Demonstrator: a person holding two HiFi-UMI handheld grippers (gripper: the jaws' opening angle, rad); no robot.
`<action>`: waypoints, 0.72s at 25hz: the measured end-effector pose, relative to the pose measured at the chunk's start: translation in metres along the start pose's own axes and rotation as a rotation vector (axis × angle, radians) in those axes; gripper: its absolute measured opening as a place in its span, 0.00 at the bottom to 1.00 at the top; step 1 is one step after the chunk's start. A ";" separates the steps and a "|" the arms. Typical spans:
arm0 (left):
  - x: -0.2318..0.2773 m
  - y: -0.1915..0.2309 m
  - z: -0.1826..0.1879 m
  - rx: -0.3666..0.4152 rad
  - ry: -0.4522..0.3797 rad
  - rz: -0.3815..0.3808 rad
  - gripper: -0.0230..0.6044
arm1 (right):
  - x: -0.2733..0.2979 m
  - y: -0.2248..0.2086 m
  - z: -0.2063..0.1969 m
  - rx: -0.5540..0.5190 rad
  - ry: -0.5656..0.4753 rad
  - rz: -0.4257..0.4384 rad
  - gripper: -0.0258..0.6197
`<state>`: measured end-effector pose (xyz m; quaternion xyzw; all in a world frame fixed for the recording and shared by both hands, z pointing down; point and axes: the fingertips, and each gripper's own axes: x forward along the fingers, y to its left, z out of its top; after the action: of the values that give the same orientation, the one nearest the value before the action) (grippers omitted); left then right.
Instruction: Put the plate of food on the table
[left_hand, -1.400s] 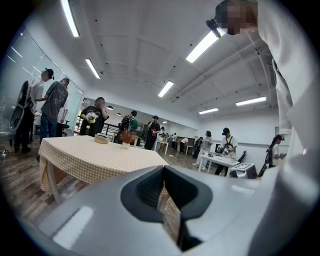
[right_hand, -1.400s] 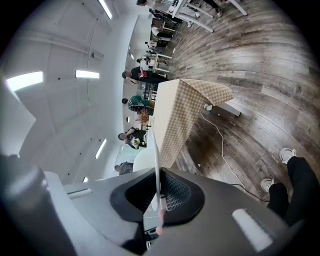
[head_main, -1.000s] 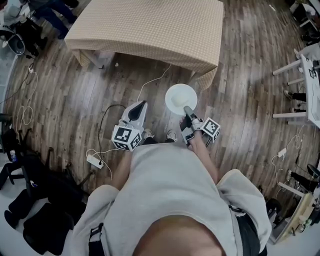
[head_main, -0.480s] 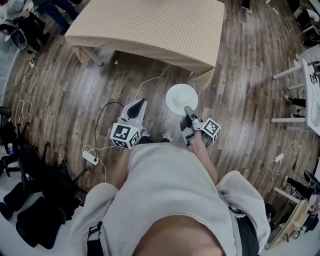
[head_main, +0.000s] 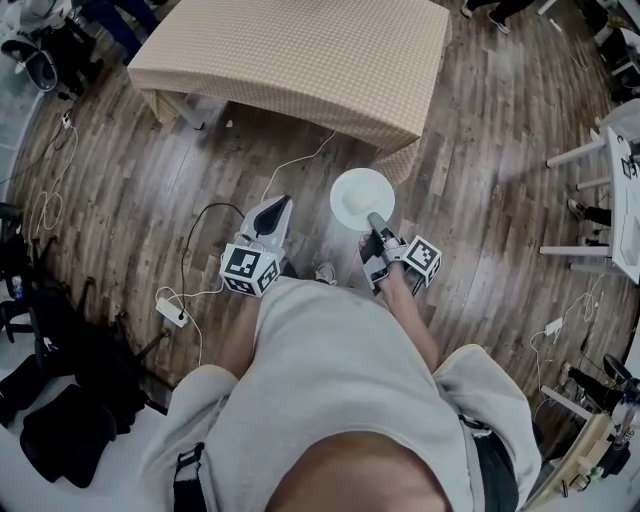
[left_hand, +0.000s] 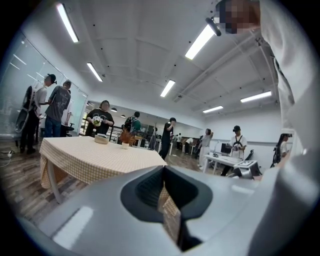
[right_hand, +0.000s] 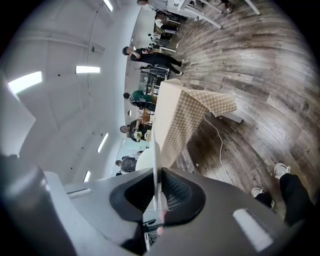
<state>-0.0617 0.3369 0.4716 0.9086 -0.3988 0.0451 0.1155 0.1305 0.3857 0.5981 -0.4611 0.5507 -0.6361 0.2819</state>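
The left gripper (head_main: 279, 209) has its jaws all but together with nothing between them. It points roughly level toward the table (head_main: 300, 60), well ahead of its tips, and is probably kept clear so one hand carries the load. The right gripper (head_main: 375, 221) is clamped on the near rim of the plate (head_main: 362, 195). The plate juts forward from the fingers over the floor (head_main: 480, 200), held about flat, likely so its pale contents, too faint to identify, do not slide. The table's corner lies near, beyond the plate's far edge.

White power strip (head_main: 170, 312) on wood floor (head_main: 500, 200) — black bags (head_main: 65, 435) far left.
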 end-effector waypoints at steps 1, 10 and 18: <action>0.002 -0.001 -0.001 -0.003 0.000 0.004 0.05 | 0.000 0.000 0.004 0.003 0.001 0.006 0.08; 0.028 0.018 0.000 -0.031 -0.016 0.033 0.05 | 0.021 -0.003 0.029 -0.001 -0.007 -0.036 0.09; 0.076 0.054 0.003 -0.046 -0.016 0.017 0.05 | 0.067 0.005 0.055 -0.006 -0.017 -0.022 0.09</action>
<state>-0.0499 0.2467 0.4916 0.9027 -0.4082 0.0294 0.1328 0.1513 0.3027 0.6103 -0.4732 0.5451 -0.6336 0.2783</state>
